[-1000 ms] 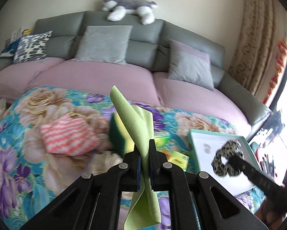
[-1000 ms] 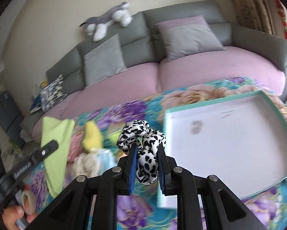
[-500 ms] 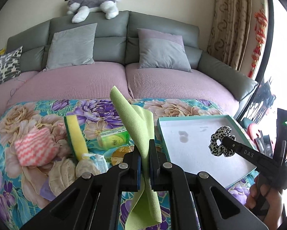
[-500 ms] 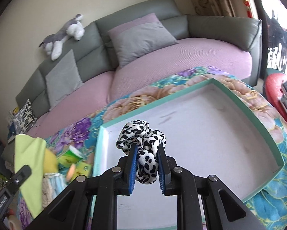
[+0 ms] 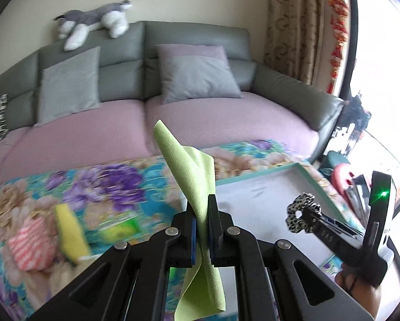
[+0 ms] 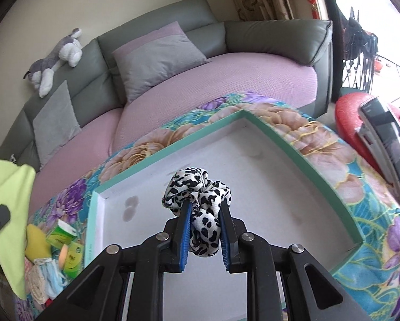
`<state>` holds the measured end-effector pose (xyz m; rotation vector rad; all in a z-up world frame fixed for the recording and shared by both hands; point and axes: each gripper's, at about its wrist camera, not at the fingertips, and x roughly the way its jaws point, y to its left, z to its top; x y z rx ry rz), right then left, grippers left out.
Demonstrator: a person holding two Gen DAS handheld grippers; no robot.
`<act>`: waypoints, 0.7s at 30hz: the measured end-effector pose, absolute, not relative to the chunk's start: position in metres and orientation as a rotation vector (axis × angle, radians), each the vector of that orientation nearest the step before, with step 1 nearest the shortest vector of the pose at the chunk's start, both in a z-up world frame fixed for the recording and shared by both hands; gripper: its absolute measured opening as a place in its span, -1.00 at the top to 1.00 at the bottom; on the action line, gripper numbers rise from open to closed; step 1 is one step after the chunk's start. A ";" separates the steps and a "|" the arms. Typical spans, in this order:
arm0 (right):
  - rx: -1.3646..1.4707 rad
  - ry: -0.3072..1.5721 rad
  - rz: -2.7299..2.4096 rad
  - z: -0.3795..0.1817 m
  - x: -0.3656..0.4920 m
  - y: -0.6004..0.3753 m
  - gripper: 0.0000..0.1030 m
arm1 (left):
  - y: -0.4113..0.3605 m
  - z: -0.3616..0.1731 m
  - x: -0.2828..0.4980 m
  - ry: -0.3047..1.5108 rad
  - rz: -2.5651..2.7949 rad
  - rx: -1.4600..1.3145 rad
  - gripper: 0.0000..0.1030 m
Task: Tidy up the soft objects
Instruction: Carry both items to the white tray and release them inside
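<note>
A floral-clothed table (image 6: 320, 144) stands before a grey-and-pink sofa (image 5: 226, 117); left tongs (image 5: 202, 214) clench a green cloth (image 5: 191, 171), right tongs (image 6: 205, 214) a spotted scrunchie (image 6: 197, 190), seemingly above the white tray (image 6: 280, 187).

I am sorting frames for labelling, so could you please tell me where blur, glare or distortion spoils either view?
Left wrist view: the pink striped cloth and yellow sponge on the floral cover are smeared by motion blur, the window is blown out white, while the green microfibre cloth stays sharp. Right wrist view: sharp throughout, though the fisheye bends the grey sofa and the teal-rimmed white tray.
</note>
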<state>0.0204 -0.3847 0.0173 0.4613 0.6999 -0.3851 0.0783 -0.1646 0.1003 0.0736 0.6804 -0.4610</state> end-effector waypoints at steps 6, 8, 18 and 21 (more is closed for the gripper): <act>0.479 0.704 -0.429 0.015 0.016 -0.397 0.59 | -0.206 0.074 0.101 0.728 -0.536 0.092 0.86; 0.473 0.710 -0.432 0.015 0.017 -0.396 0.59 | -0.215 0.062 0.109 0.750 -0.544 0.095 0.86; 0.457 0.745 -0.432 0.014 0.022 -0.393 0.50 | -0.223 0.033 0.122 0.832 -0.543 0.064 0.78; 0.464 0.757 -0.446 0.018 0.020 -0.395 0.14 | -0.220 0.037 0.120 0.832 -0.516 0.071 0.05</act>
